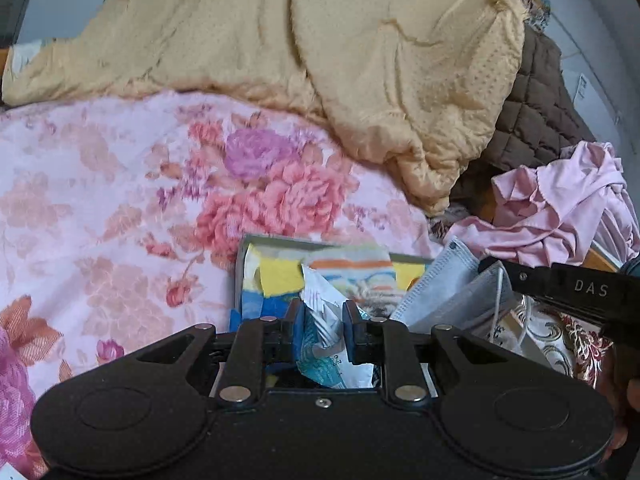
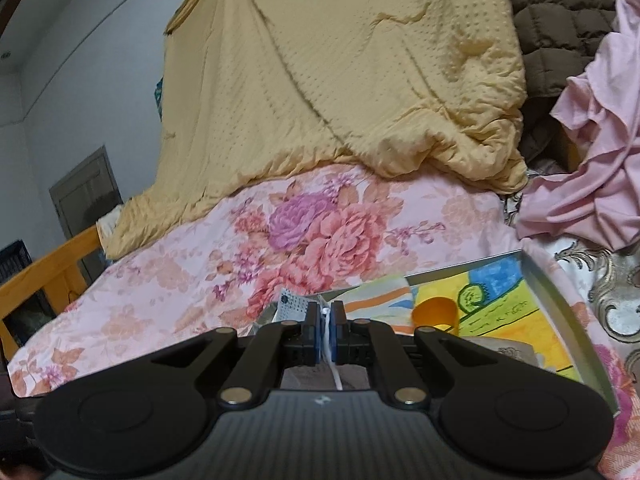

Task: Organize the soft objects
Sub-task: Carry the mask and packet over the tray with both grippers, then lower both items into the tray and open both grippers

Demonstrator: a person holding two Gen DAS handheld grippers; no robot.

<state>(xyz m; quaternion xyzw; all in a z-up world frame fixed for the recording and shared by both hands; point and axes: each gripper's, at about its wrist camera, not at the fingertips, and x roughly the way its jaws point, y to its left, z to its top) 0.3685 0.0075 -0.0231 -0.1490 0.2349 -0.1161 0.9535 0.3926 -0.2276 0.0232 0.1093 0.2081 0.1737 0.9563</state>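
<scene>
My left gripper [image 1: 323, 330] is shut on a crumpled white and teal wrapper [image 1: 324, 320] over a metal tray [image 1: 280, 242] with a bright cartoon lining. My right gripper [image 2: 329, 330] is shut on the white ear loop [image 2: 327, 340] of a grey-blue face mask [image 1: 444, 292]; the mask hangs by the tray's right side in the left wrist view, and a corner of it [image 2: 294, 306] shows past the right fingers. An orange cup [image 2: 434, 314] stands in the tray [image 2: 556, 292].
The tray lies on a pink floral bedsheet [image 1: 120, 184]. A yellow quilt [image 1: 320, 40] is heaped behind, with a brown quilted cover [image 1: 536, 108] and a crumpled pink garment [image 1: 560, 204] to the right. A wooden bed rail [image 2: 44, 268] is at left.
</scene>
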